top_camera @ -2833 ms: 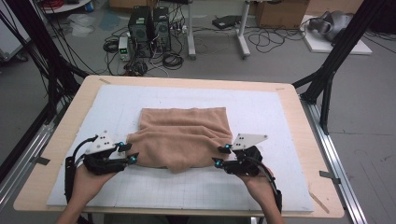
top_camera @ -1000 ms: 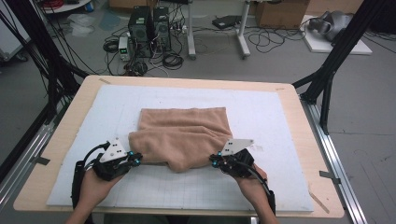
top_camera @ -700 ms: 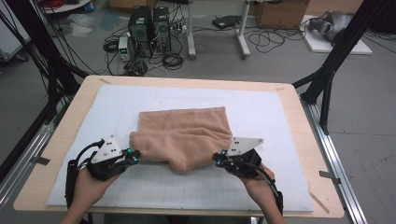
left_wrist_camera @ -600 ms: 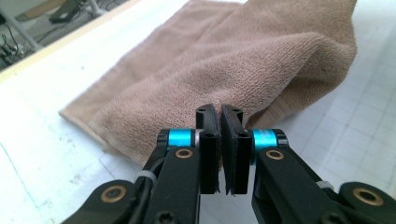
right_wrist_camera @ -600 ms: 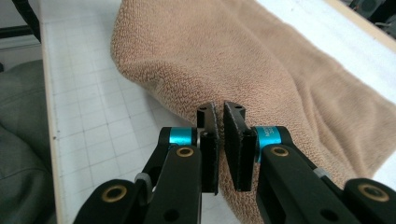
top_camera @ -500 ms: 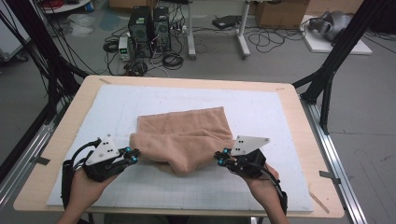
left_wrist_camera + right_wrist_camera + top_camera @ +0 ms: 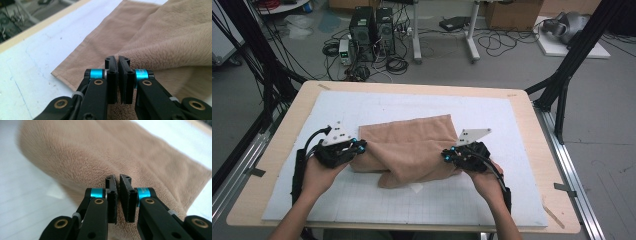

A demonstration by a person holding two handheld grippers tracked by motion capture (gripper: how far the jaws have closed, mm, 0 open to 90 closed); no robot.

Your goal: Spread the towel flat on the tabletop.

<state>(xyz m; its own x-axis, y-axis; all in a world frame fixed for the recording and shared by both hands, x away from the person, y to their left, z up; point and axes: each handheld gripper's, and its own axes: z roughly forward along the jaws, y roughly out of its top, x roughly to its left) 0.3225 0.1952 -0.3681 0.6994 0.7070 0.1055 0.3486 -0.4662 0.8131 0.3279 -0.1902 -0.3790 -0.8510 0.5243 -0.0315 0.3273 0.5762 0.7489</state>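
The surface [image 7: 522, 107] is a wooden top, and a white mat [image 7: 377, 107] covers most of it. The beige towel [image 7: 412, 142] lies on the mat, a little nearer to the person's edge than to the far edge. The far part of the towel lies flat on the mat. The near part is lifted and folded over, so a thick soft fold hangs in the middle, toward the person.

The left gripper [image 7: 358, 146] is at the left edge of the towel. Its jaws are almost fully together and they pinch the towel cloth between them; in the left gripper view [image 7: 117, 75] the fabric goes up from the closed jaws. The right gripper [image 7: 447, 155] is at the right edge of the towel, near the hanging fold. Its jaws are also nearly together, with the towel cloth pressed between them, as the right gripper view [image 7: 118, 196] shows.
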